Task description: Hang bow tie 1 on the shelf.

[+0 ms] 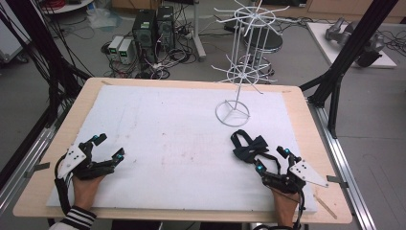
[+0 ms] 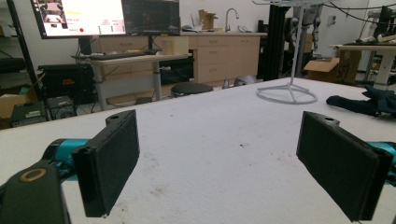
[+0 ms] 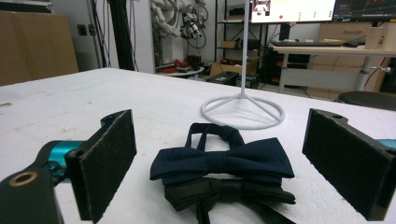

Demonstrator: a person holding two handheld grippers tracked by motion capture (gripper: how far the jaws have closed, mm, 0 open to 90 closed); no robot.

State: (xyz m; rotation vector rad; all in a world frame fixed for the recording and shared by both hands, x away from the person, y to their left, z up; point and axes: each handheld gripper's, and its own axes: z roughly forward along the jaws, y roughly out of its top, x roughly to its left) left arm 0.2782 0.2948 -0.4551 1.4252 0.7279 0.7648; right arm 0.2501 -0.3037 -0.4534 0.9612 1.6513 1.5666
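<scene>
— Near the rack (image 1: 238, 62), what lies there?
— Two bow ties (image 3: 223, 175), stacked just before its base. My right gripper (image 1: 273, 160) sits behind them, jaws apart; my left gripper (image 1: 108, 146) is well off, also apart.

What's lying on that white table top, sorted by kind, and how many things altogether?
Bow ties: 2, a navy bow tie stacked on a black bow tie
White wire rack: 1
Total: 3
</scene>
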